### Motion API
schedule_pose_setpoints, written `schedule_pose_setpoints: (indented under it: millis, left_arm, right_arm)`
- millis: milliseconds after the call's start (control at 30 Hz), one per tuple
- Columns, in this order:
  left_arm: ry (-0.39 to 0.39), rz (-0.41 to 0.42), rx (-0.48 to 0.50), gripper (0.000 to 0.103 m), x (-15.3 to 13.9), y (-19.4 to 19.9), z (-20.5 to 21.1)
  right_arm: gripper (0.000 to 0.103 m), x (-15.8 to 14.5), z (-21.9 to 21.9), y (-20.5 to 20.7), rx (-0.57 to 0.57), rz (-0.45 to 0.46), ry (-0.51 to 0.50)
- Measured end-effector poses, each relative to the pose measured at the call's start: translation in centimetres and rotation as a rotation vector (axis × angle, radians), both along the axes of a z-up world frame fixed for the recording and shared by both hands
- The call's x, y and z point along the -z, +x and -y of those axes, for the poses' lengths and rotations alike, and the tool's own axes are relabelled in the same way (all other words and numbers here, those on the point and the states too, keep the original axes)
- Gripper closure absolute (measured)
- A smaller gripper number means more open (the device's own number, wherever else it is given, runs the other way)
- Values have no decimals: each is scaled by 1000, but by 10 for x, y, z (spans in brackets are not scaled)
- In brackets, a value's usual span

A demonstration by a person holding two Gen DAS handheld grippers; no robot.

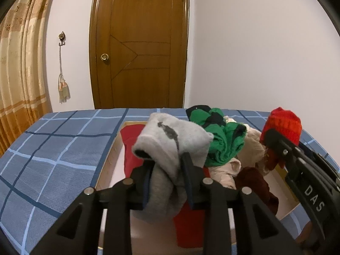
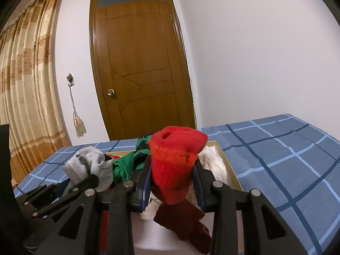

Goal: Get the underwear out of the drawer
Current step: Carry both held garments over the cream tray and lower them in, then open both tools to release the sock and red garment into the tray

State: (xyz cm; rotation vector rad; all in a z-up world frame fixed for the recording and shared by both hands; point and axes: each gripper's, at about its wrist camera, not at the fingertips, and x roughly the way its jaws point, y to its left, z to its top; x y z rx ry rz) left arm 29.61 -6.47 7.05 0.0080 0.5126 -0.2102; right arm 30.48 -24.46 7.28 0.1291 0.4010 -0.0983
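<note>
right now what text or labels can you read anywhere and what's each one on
"DAS", white letters on the black side of the right gripper, seen in the left wrist view.
Nothing else reads: the grey garment carries a dark mark, not letters, and no writing shows on the door or the box.

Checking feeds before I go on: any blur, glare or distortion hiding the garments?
Left wrist: strong fisheye bend, dark corners, grey garment sharp, no glare. Right wrist: same curving of door, red knit crisp under even light.
</note>
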Motion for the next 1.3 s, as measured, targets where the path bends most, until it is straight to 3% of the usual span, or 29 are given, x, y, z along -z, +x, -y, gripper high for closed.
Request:
schedule_pose_setpoints:
  millis: [167,433,533,600,633,867,1100,1300]
  left_arm:
    - [21,-9,-8,73,1,5,5]
    - [118,26,20,70,-1,6,31]
    - [147,23,31,47,0,7,38]
    - [155,7,25,10,2,11,40]
    - [158,-12,37,2,3,14,42]
    - [202,-19,44,1,6,14,49]
    - [166,17,18,1,1,9,42]
    - [153,51,10,1,-2,2,38]
  right_arm:
    - [66,2,0,9,-20,-27,5]
    - [65,6,4,17,-41,-46,33]
    - [64,7,6,19,-43,-55,52]
    - [63,8,7,21,-52,-64,67]
    - [62,9,8,22,-64,-70,75]
    - [54,13,11,28,-90,-94,105]
    - [45,11,23,16,-65,-30,155]
    - [44,4,21,2,-32,46,136]
